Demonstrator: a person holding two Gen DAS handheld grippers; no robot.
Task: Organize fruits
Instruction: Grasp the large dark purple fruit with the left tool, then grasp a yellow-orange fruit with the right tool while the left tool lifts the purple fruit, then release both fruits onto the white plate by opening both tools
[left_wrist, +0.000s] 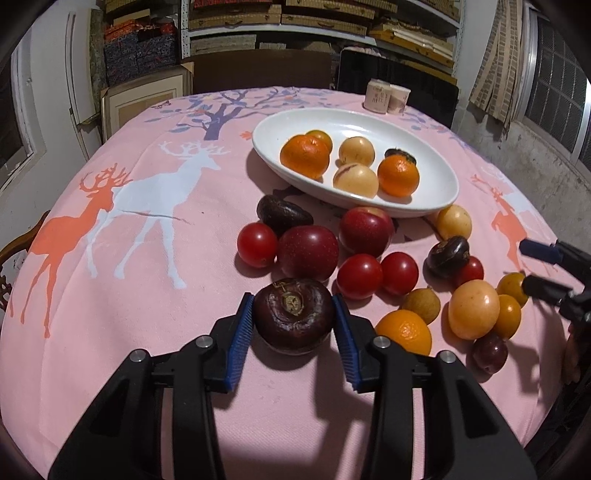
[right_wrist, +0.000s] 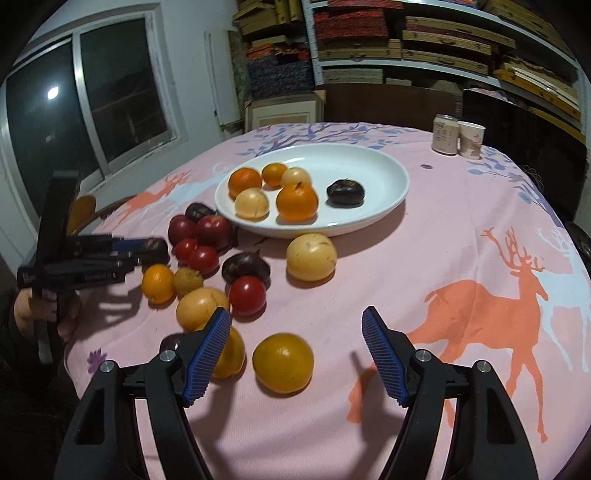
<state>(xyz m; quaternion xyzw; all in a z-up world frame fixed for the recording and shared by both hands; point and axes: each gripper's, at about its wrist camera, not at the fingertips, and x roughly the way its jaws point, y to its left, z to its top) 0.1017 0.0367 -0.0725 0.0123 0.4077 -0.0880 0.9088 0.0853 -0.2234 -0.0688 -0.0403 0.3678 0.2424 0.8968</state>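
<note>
My left gripper (left_wrist: 293, 314) is shut on a dark purple chestnut-like fruit (left_wrist: 294, 320) that rests on the pink cloth; both blue pads touch its sides. In the right wrist view the same gripper (right_wrist: 147, 251) comes in from the left with that dark fruit (right_wrist: 157, 246) at its tips. My right gripper (right_wrist: 295, 317) stands open, and an orange fruit (right_wrist: 283, 363) lies on the cloth between its fingers, untouched. The white oval plate (left_wrist: 369, 118) (right_wrist: 369, 162) holds oranges, pale yellow fruits and one dark fruit. Red tomatoes (left_wrist: 359, 276), plums (left_wrist: 308, 252) and yellow fruits (left_wrist: 474, 309) lie loose in front of the plate.
A can (right_wrist: 445, 133) and a paper cup (right_wrist: 471, 139) stand at the table's far right. A hand (right_wrist: 35, 314) holds the left gripper's handle at the table's left edge. Shelves with boxes fill the back wall, and a window is on the left.
</note>
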